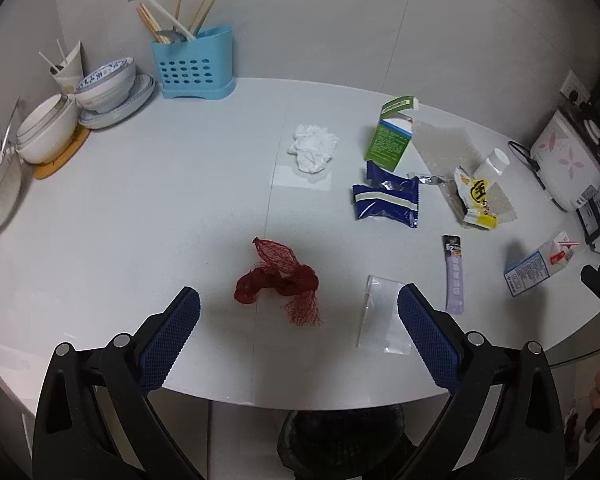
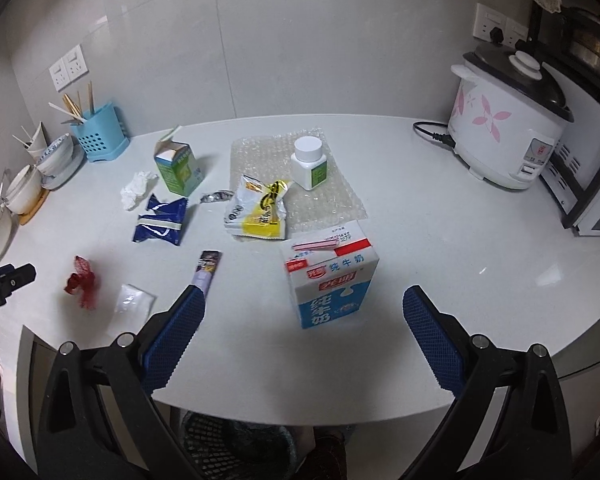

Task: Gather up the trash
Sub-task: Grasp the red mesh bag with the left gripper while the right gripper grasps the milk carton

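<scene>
The left gripper [image 1: 299, 300] is spread wide and empty over the white counter [image 1: 140, 208]. A crumpled red mesh net [image 1: 278, 280] lies between its blue pads, its long axis running roughly across the jaws. The right gripper [image 2: 304, 300] also gapes wide and empty. An upright blue-and-white milk carton [image 2: 332, 280] stands between its fingers, nearer the left one.

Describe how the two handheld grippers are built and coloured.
Both match. The left gripper and right gripper each have black angular plastic arms with silver round pivot bolts, ending in two flat fingers faced with blue, finely cross-hatched pads. No cables or sleeves show.
</scene>
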`<state>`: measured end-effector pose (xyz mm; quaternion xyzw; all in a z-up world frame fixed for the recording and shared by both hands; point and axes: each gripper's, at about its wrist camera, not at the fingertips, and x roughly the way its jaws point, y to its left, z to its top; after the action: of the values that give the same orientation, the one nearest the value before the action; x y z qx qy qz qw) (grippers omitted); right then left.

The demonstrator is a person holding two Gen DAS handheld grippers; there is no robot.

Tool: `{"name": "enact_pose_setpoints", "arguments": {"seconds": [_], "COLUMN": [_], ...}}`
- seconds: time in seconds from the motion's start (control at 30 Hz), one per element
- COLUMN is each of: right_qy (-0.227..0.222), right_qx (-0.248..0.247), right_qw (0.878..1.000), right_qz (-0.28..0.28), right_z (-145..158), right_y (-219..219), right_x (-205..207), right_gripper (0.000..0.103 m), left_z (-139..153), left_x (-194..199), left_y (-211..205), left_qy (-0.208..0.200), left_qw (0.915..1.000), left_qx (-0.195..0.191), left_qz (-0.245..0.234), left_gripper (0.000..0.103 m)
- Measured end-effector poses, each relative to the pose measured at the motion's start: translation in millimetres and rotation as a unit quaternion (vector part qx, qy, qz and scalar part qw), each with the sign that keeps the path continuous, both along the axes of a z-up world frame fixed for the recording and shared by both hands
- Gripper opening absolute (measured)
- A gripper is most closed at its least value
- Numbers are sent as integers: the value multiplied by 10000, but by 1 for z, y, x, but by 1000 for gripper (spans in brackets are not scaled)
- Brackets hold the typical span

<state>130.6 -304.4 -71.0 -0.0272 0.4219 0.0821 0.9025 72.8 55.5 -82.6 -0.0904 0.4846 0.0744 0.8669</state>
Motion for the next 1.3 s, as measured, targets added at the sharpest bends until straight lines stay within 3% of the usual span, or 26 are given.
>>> {"name": "enact_pose_setpoints", "arguments": {"seconds": [0.53, 0.87, 0.97, 1.07, 1.27, 1.3], "right_qy": [357, 571, 617, 625, 599, 582], "right_qx": [-136, -122, -94, -61, -29, -27], "right_qw": [9990, 9978, 9976, 9976, 9978, 9979], "right_qz": [238, 317, 309, 298, 268, 268], "right_z": [-50, -67, -69, -68, -66, -65], "right_y": [-7, -5, -5, -5, -6, -6], "right_x": [59, 68, 68, 68, 65, 64], "right_gripper": [92, 76, 69, 69, 68, 68], "left_z": [-82, -107, -108, -109, -106, -106], "left_x": [52, 63, 64, 64, 69, 69], "left_y": [13, 13, 14, 14, 12, 12], "left_qy": [783, 1033, 1011, 1001, 1041, 1039], "left_qw": [9966, 9942, 9944, 9945, 9938, 9938], "left_qx": [38, 60, 40, 117, 292, 305], "left_qz": [245, 288, 299, 292, 246, 262], "left_gripper": [96, 85, 75, 63, 32, 22]}}
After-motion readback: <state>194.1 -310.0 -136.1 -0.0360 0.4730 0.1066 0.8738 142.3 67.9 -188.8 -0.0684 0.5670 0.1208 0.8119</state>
